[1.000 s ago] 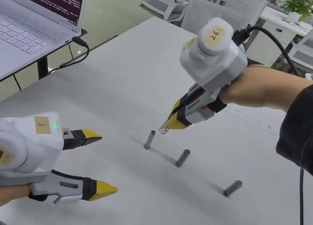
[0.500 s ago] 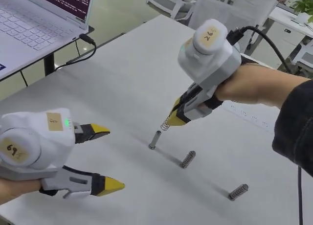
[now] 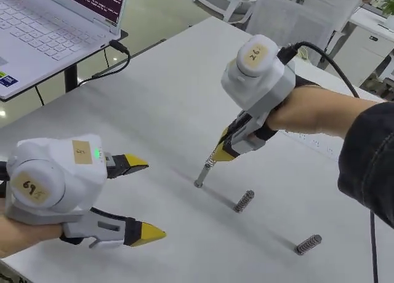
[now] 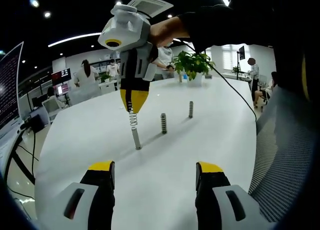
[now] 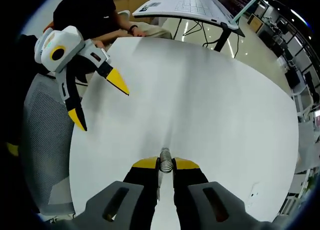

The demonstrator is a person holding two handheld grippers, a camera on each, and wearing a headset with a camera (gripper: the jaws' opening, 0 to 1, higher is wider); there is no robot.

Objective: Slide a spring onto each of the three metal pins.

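Three metal pins stand on the white table. The nearest bare pin (image 3: 200,176) (image 4: 136,139) sits under my right gripper (image 3: 218,154) (image 4: 132,101) (image 5: 165,165), which is shut on a spring (image 3: 210,163) (image 4: 133,118) (image 5: 165,159). The spring's lower end meets the pin's top. Two other pins wear springs: one in the middle (image 3: 244,201) (image 4: 163,123) and one farther off (image 3: 308,244) (image 4: 191,109). My left gripper (image 3: 144,200) (image 4: 155,169) (image 5: 97,97) hovers open to the left of the pins with nothing between its fingers.
A laptop (image 3: 49,31) sits on a side stand at the upper left, its cable (image 3: 117,58) trailing to the table edge. Chairs and desks stand beyond the table's far edge. A potted plant (image 4: 192,65) is at the table's far end.
My right gripper has lowered the spring from beside the bare pin onto its top. The left gripper stays open and roughly in place.
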